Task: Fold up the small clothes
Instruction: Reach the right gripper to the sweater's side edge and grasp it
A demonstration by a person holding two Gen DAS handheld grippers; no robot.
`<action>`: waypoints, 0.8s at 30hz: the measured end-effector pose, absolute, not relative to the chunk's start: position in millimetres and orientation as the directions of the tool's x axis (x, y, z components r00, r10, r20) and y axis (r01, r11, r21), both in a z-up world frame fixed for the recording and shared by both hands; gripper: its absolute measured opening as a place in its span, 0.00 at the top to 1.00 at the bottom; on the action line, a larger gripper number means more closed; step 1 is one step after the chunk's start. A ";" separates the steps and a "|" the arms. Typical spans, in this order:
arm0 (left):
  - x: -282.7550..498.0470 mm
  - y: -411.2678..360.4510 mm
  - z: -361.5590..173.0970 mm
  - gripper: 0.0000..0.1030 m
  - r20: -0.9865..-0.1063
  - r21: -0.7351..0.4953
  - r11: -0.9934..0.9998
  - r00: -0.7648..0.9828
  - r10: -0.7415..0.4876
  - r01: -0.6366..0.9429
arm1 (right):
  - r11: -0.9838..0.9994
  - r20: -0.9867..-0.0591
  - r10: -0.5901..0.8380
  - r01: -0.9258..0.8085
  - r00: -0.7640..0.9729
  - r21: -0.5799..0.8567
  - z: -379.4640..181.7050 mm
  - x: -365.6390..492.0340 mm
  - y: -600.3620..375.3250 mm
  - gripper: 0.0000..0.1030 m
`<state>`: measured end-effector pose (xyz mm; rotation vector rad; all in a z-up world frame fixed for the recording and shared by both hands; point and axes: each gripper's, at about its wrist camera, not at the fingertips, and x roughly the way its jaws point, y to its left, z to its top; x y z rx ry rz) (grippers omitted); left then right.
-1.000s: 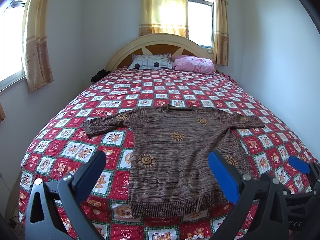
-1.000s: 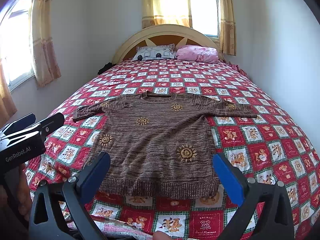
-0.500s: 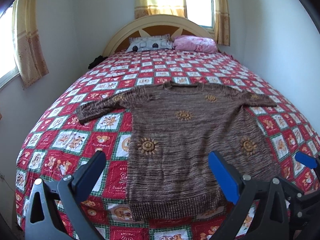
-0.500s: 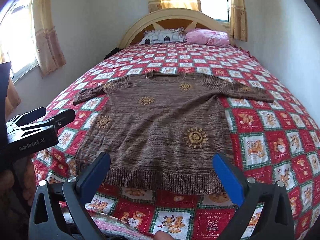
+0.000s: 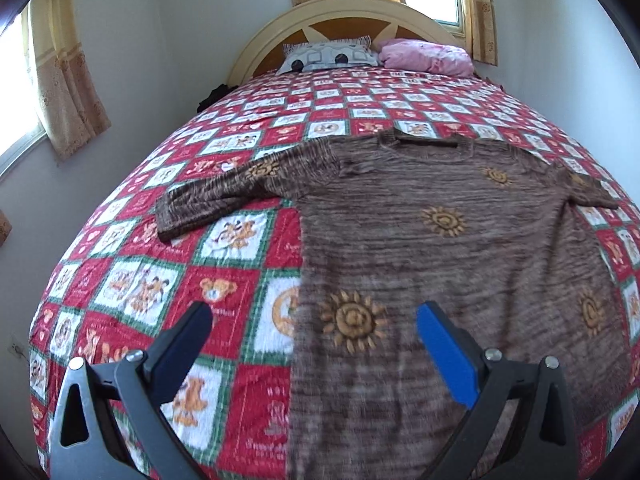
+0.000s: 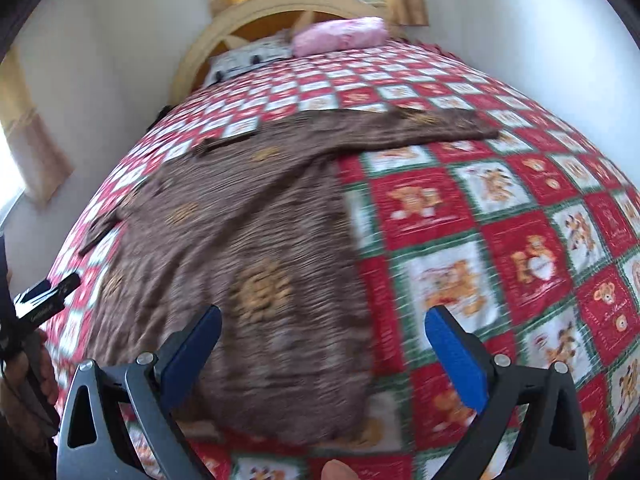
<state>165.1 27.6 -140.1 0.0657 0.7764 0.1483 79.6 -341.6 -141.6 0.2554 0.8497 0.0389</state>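
Brown sweater (image 5: 440, 248) flat on the quilt (image 5: 224, 240) — both hand-held grippers (image 5: 314, 336) (image 6: 324, 340) spread wide, empty.

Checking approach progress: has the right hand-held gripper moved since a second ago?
Yes. The right hand-held gripper has come closer and swung right: the sweater looms larger, its hem corner now between the fingers.

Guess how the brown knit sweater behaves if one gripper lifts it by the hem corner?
Probably floppy: the sweater lies flat, following the bedspread, so it should drape and sag. Its sleeve would likely trail. The ribbed knit looks grippy, not slippery.
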 end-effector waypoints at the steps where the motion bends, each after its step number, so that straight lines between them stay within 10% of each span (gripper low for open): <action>1: 171.4 27.5 -141.1 0.00 -0.688 0.120 0.987 0.707 0.163 -0.110 | 0.966 -0.745 0.127 0.087 0.655 0.242 -142.9 84.8 -350.1 0.01; 24: 294.0 65.7 -183.9 0.00 -0.709 0.137 0.982 0.680 0.188 -0.128 | 0.875 -0.779 -0.025 0.391 0.627 0.286 -163.1 242.9 -534.5 0.41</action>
